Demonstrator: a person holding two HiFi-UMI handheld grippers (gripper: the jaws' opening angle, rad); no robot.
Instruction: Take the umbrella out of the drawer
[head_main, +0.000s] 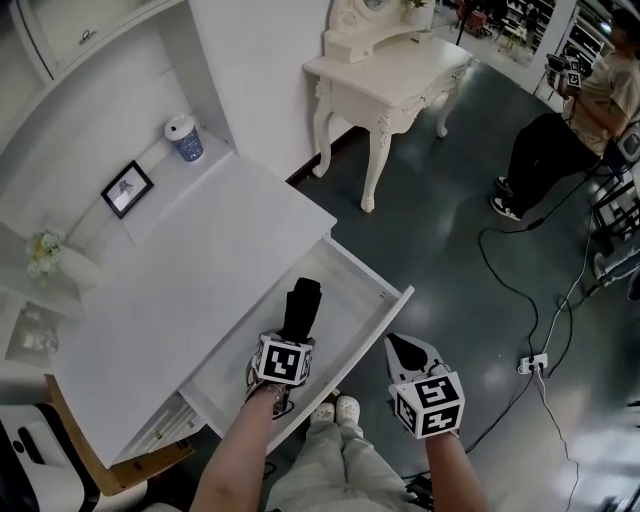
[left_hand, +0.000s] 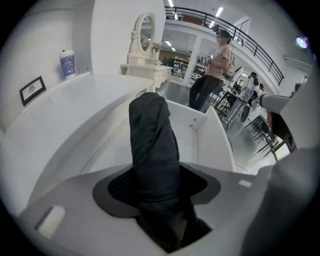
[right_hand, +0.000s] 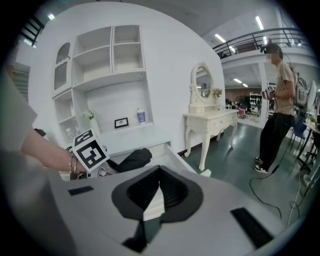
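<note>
Umbrella (head_main: 302, 303), clamped in left tool (head_main: 293, 335), stands over the open drawer (head_main: 392, 291).

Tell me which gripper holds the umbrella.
The left gripper: its jaws clamp the black folded umbrella over the open drawer. The right gripper is shut on nothing.

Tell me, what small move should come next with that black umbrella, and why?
Probably lift the umbrella a little higher and draw it back toward the person. The left gripper is shut on it, and its far end hangs over the open drawer, so it is not yet clear. The right gripper is shut and empty.
</note>
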